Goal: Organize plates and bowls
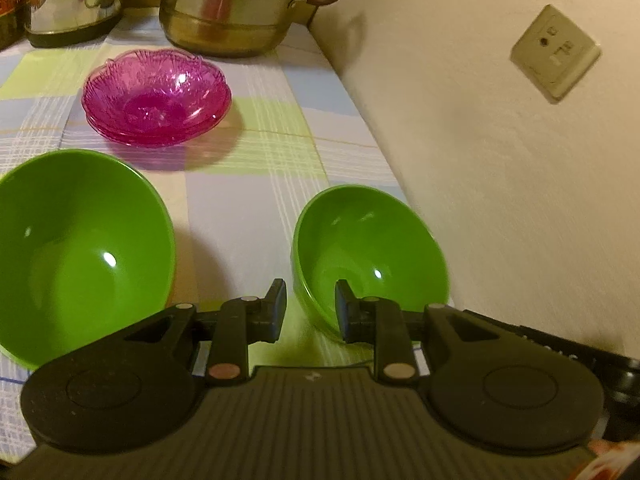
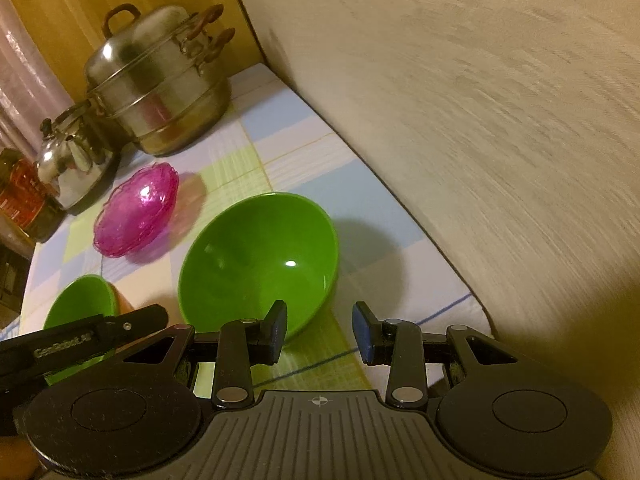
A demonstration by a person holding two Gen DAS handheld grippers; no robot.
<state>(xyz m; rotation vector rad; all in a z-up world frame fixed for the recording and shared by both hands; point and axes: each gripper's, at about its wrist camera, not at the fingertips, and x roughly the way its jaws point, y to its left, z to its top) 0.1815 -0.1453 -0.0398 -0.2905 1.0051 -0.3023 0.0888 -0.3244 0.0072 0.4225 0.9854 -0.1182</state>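
Two green bowls stand on the checked cloth. The one by the wall (image 1: 368, 252) (image 2: 260, 256) is closest to both grippers. My left gripper (image 1: 311, 310) is open. Its right finger (image 1: 345, 312) shows over the bowl's inside and its left finger (image 1: 276, 308) outside the near rim, neither pad pressing. My right gripper (image 2: 320, 334) is also open, with only cloth between its pads. Its left finger (image 2: 276, 332) overlaps that bowl's near rim. The other green bowl (image 1: 80, 248) (image 2: 78, 304) sits further left. Behind them is a stack of pink glass plates (image 1: 156, 98) (image 2: 138, 210).
A steel steamer pot (image 1: 228, 8) (image 2: 160, 80) and a kettle (image 1: 72, 0) (image 2: 74, 164) stand at the back, with a red-labelled jar (image 2: 24, 196) beside them. The wall (image 1: 500, 160) runs along the table's right edge. The left gripper's housing (image 2: 80, 340) shows at lower left in the right wrist view.
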